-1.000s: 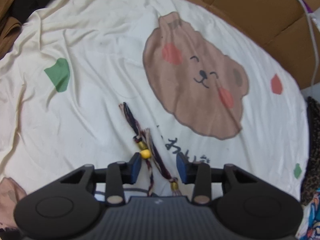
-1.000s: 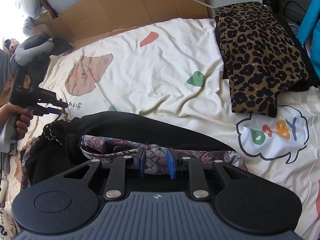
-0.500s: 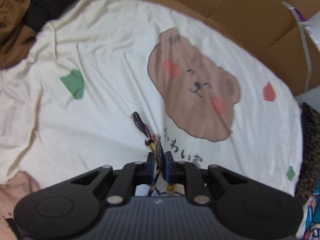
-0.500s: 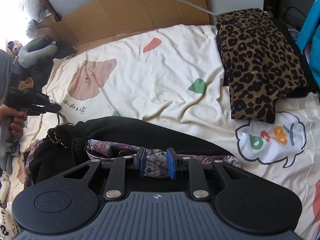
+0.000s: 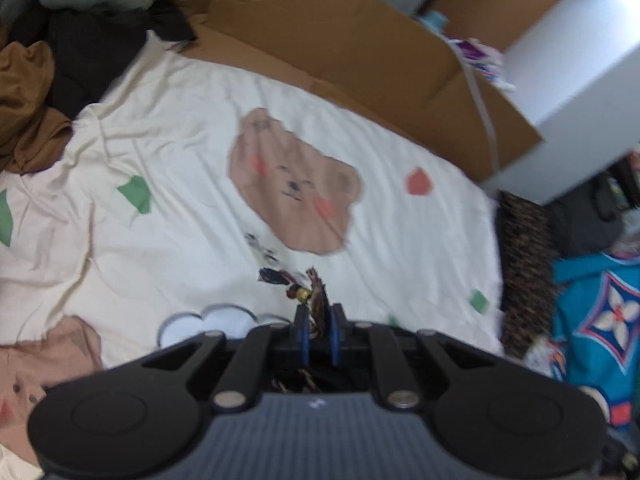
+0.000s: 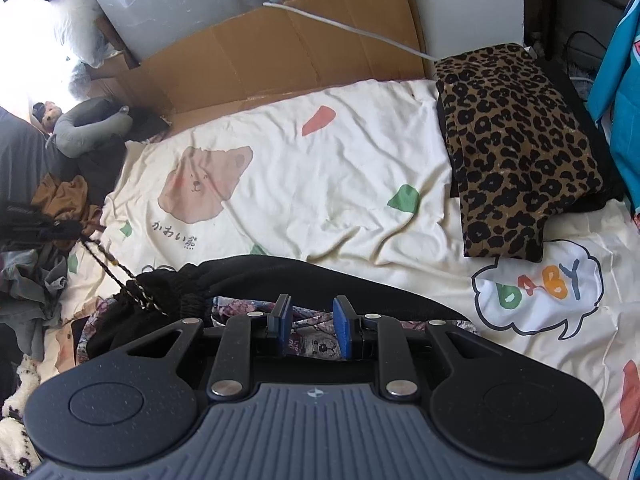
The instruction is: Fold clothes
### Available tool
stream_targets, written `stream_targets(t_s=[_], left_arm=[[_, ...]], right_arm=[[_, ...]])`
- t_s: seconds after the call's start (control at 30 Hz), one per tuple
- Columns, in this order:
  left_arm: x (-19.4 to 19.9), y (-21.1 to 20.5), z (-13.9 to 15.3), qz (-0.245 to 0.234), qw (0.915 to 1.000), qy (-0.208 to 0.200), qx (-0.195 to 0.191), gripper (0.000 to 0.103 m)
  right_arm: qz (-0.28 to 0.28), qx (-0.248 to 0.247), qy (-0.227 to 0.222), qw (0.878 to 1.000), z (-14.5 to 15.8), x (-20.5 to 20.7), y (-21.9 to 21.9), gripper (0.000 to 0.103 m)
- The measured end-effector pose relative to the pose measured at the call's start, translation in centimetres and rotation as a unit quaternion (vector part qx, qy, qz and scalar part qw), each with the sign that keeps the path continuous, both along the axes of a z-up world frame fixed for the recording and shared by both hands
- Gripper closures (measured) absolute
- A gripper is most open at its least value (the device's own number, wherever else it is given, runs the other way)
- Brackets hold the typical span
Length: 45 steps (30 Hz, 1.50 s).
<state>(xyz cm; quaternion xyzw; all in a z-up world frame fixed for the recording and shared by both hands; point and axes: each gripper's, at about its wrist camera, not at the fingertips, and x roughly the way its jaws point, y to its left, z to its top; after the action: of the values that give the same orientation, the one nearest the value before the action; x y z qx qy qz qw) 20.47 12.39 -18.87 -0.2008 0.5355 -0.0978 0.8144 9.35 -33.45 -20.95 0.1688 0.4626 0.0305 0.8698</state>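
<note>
Since a second ago the left gripper (image 5: 319, 334) has pinched the drawstring (image 6: 116, 276) and pulled it taut; the right gripper (image 6: 308, 330), jaws spread, straddles the garment (image 6: 304, 280), probably to steady it.

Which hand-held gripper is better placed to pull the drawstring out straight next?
Left. The left hand-held gripper is shut on the braided drawstring, pulled taut from the black waistband; the right hand-held gripper straddles the patterned fabric.
</note>
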Motion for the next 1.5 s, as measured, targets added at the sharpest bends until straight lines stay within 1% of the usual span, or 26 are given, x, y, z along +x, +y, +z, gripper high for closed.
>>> stream_targets(t_s=[0.13, 0.27, 0.43, 0.53, 0.63, 0.7, 0.73, 0.77, 0.87, 0.9, 0.97, 1.03, 1.2, 1.3, 1.33, 1.37, 1.4, 1.43, 1.5], left_arm=[[-2.9, -1.5, 1.3, -0.034, 0.9992, -0.002, -0.022, 0.093], [-5.5, -2.4, 1.4, -0.055, 0.9975, 0.005, -0.045, 0.093], [-7.9, -3.6, 0.6, -0.082, 0.9941, 0.016, -0.07, 0.092], [-9.0, -4.7, -0.8, -0.101, 0.9914, 0.028, -0.077, 0.092], [-10.0, -5.7, -2.6, -0.125, 0.9882, 0.053, -0.071, 0.092], [-10.7, -6.2, -3.7, -0.139, 0.9865, 0.07, -0.053, 0.086], [-11.0, -6.4, -4.0, -0.144, 0.9858, 0.077, -0.04, 0.076], [-11.2, -6.4, -4.3, -0.148, 0.9853, 0.082, -0.029, 0.071], [-11.6, -6.3, -4.1, -0.159, 0.9837, 0.081, -0.017, 0.068], [-11.5, -6.2, -3.8, -0.161, 0.9838, 0.078, -0.014, 0.067], [-11.2, -6.0, -3.0, -0.163, 0.9843, 0.067, -0.006, 0.059], [-10.9, -5.9, -2.4, -0.163, 0.9849, 0.057, 0.0, 0.056], [-9.9, -6.3, -2.0, -0.158, 0.9864, 0.044, 0.002, 0.056], [-9.2, -6.6, -2.2, -0.141, 0.9892, 0.038, 0.007, 0.051], [-9.0, -6.8, -2.3, -0.138, 0.9899, 0.033, 0.007, 0.049], [-8.8, -6.9, -2.4, -0.134, 0.9905, 0.029, 0.009, 0.047], [-8.5, -7.1, -2.6, -0.129, 0.9913, 0.025, 0.014, 0.047], [-8.3, -7.3, -2.8, -0.123, 0.992, 0.023, 0.018, 0.046], [-7.7, -7.6, -3.4, -0.111, 0.9935, 0.02, 0.014, 0.046]], right_arm=[[0.001, -0.002, -0.005, 1.0, 0.6, -0.4, 0.0, 0.075], [0.002, -0.002, -0.003, 1.0, 0.8, -0.6, 0.0, 0.075], [0.018, -0.012, 0.003, 1.0, 0.7, -0.5, 0.4, 0.075], [0.026, -0.022, 0.01, 0.999, 0.6, -0.4, 0.7, 0.075], [0.026, -0.03, 0.019, 0.999, 0.5, -0.4, 0.9, 0.075], [0.03, -0.039, 0.018, 0.999, 0.8, -0.6, 1.2, 0.075], [0.032, -0.041, 0.016, 0.999, 0.9, -0.7, 1.2, 0.075], [0.032, -0.041, 0.015, 0.999, 1.1, -0.7, 1.2, 0.075], [0.03, -0.04, 0.012, 0.999, 1.3, -0.8, 1.2, 0.075], [0.029, -0.039, 0.012, 0.999, 1.3, -0.9, 1.2, 0.075], [0.026, -0.037, 0.013, 0.999, 1.2, -0.9, 1.1, 0.075], [0.023, -0.039, 0.009, 0.999, 1.2, -0.9, 1.1, 0.075], [0.027, -0.028, 0.0, 0.999, 1.0, -0.9, 1.2, 0.075], [0.025, -0.023, -0.016, 0.999, 1.0, -1.3, 1.2, 0.074], [0.024, -0.025, -0.023, 0.999, 0.9, -1.4, 1.2, 0.071], [0.023, -0.026, -0.031, 0.999, 0.9, -1.5, 1.2, 0.064], [0.022, -0.025, -0.035, 0.999, 0.7, -1.5, 1.3, 0.06], [0.022, -0.024, -0.039, 0.999, 0.5, -1.5, 1.3, 0.058], [0.03, -0.026, -0.038, 0.998, -0.1, -1.2, 1.6, 0.057]])
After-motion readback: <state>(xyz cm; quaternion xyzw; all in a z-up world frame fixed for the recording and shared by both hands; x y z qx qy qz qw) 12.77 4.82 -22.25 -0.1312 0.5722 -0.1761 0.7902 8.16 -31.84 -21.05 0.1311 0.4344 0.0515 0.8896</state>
